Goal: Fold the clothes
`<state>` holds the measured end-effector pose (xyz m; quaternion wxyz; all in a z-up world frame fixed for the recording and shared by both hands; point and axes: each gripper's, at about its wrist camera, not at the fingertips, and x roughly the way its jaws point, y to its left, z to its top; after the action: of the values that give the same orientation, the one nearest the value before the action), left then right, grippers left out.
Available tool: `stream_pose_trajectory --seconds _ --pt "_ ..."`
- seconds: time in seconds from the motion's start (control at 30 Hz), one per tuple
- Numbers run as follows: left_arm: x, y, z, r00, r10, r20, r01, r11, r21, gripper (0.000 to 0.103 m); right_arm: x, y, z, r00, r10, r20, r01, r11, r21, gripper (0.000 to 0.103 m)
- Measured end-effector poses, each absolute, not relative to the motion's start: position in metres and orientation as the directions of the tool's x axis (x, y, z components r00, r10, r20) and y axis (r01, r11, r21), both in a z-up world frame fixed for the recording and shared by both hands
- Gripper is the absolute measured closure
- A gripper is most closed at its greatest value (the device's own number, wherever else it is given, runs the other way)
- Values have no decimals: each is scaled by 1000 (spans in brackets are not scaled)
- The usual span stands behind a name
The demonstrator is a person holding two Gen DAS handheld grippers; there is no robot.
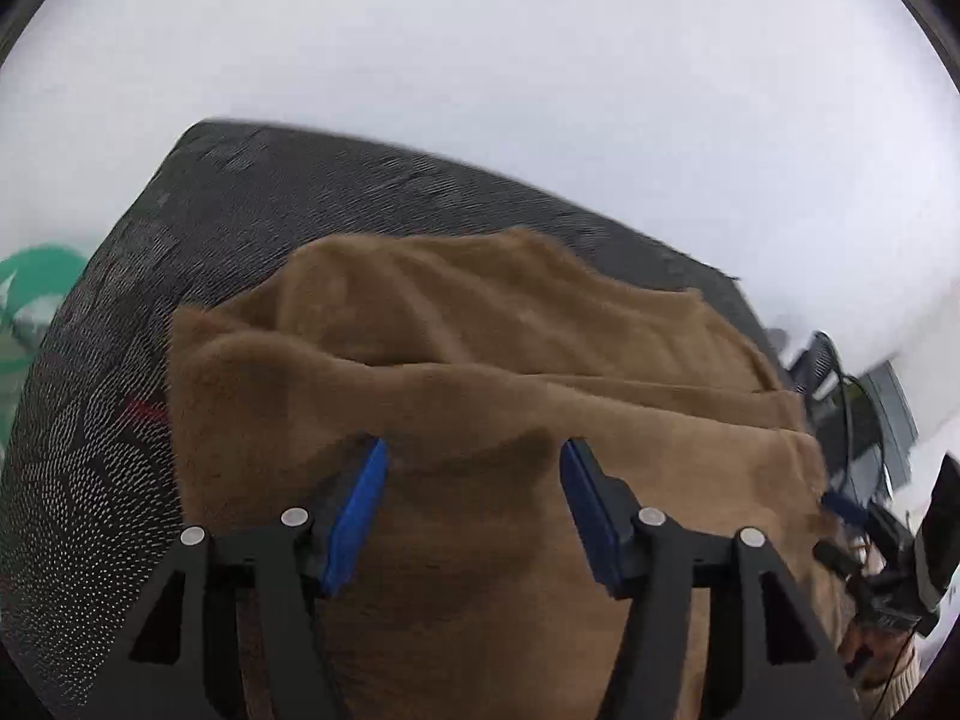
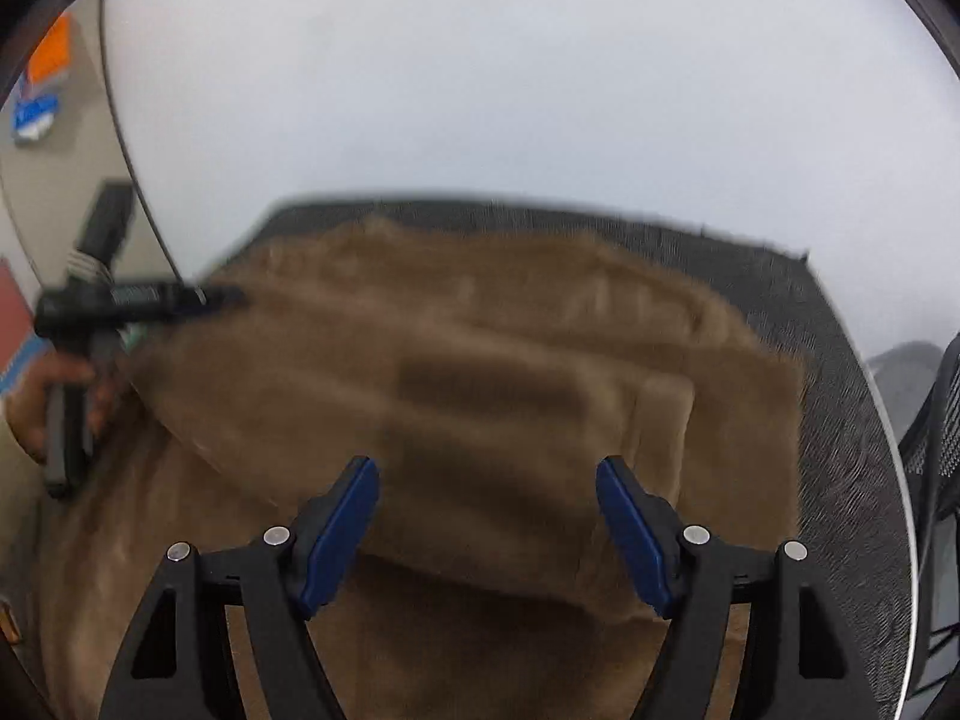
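Note:
A brown fleecy garment (image 1: pixel 480 348) lies in loose folds on a dark dotted mat (image 1: pixel 108 420). My left gripper (image 1: pixel 474 456) hovers over its near part with the blue pads (image 1: pixel 360 510) apart and nothing pinched between them. In the right wrist view the same brown garment (image 2: pixel 480 372) is blurred, spread over the dark mat (image 2: pixel 840 420). My right gripper (image 2: pixel 486 474) stands open above a folded layer, its pads clear of the cloth. The left gripper (image 2: pixel 222 297) shows at the garment's left edge, held by a hand (image 2: pixel 36 408).
The mat lies on a round white table (image 1: pixel 480 90) with its rim (image 2: pixel 900 480) at the right. A green object (image 1: pixel 36 300) sits off the mat's left side. Dark cables and equipment (image 1: pixel 852 420) stand beyond the right edge; a mesh chair (image 2: pixel 936 420) is at far right.

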<state>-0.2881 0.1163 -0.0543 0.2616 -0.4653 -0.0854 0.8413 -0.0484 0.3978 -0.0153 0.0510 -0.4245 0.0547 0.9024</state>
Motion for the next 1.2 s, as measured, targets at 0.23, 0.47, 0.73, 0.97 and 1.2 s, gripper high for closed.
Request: stream_pose_trajectory --seconds 0.23,0.47,0.73,0.97,1.2 --pt "-286 119 -59 -448 502 -740 -408 -851 -330 39 -51 435 -32 -582 27 -812 -232 -963 135 26" --pt "-287 111 -49 -427 542 -724 -311 -839 -446 23 -44 454 8 -670 40 -742 -286 -935 208 26" --pt "-283 126 -59 -468 494 -733 -386 -860 -333 21 -86 455 -29 -504 327 -799 -355 -922 -153 20" --pt "-283 140 -61 -484 448 -751 -416 -873 -253 19 -68 451 -13 -515 328 -792 -349 -924 -156 13" --pt "-245 144 -31 -491 455 -743 -435 -867 -243 19 16 425 35 -577 262 -773 -272 -955 -121 13"
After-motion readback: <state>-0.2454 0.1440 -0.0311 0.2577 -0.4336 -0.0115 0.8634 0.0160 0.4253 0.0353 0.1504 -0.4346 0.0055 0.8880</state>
